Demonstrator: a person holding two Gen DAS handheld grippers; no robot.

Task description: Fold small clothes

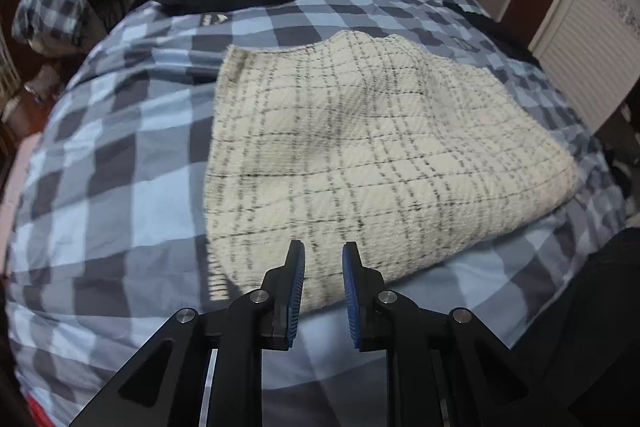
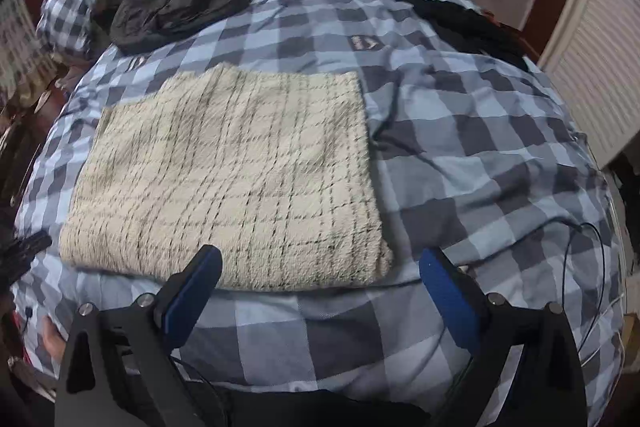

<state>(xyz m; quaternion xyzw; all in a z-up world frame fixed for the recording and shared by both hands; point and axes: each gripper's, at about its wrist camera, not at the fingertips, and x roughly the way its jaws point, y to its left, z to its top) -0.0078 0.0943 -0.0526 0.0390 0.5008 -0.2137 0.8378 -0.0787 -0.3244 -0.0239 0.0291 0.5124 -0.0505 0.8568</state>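
Left gripper (image 1: 323, 251) nearly closed, right gripper (image 2: 322, 259) wide open, both empty over cream garment (image 2: 224, 179); no legible writing.

Fuzzy, nubbly cream knit garment (image 2: 224, 167) on smooth matt checked cotton duvet (image 2: 480, 155).

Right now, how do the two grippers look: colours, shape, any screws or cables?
Both are alike. The left gripper and the right gripper have two black angular fingers, each lined with a blue ribbed pad. Round silver screws sit at the black linkage joints. A thin black cable loops over the bed beside the right one.
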